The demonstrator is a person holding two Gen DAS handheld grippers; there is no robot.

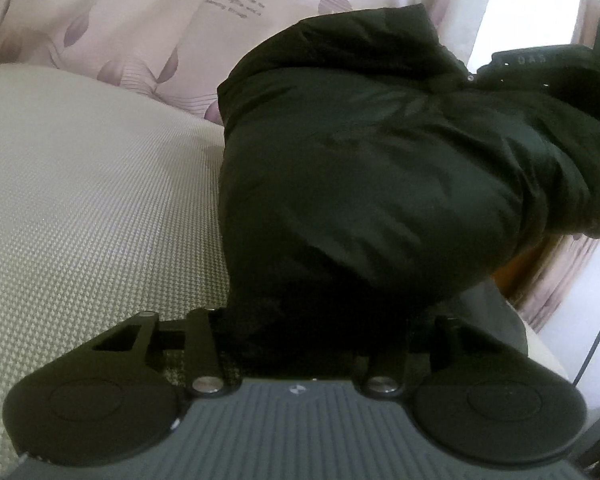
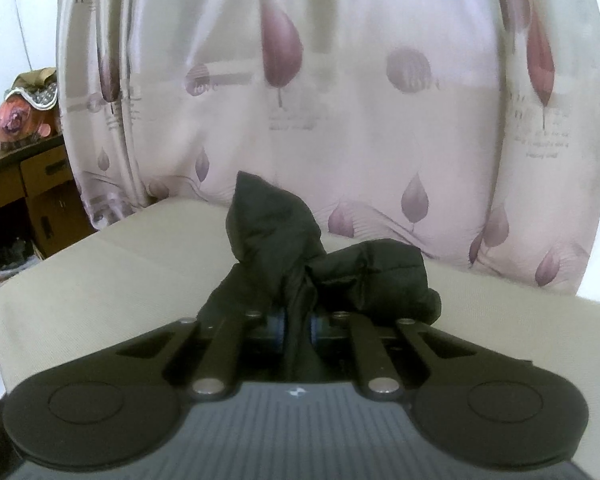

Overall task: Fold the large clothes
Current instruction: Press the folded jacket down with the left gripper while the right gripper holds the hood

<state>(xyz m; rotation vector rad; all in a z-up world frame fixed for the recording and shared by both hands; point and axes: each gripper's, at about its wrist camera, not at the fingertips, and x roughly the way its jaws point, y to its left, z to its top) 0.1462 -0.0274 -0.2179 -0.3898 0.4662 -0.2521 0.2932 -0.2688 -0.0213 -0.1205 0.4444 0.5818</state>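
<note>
The jacket point(image 1: 364, 168), a black padded one, is lying bunched on the beige mattress point(image 1: 80, 208), in front of a leaf-printed curtain point(image 2: 360, 80).

It is looking light and puffy, with a smooth shell that is probably slippery. Being soft, it is likely to sag and slide rather than hold a crease, and a thick padded section may squeeze out of a pinch. A hem or seam edge looks like the safest place to take hold, since the cloth is thinner there and the stitching gives the pads something to bite.

The right gripper point(image 2: 298, 326) is clenching a thin fold of the jacket; the cloth is running up between its nearly closed fingers and is standing in a peak beyond them. It is pointing roughly level across the mattress toward the curtain.

The left gripper point(image 1: 312, 332) is sitting low against the jacket's near end, pointing along the mattress, with dark cloth filling the gap between its fingers. The fingertips are lost in the black fabric, so I cannot tell whether they are pressing on it or just surrounding it.
</note>
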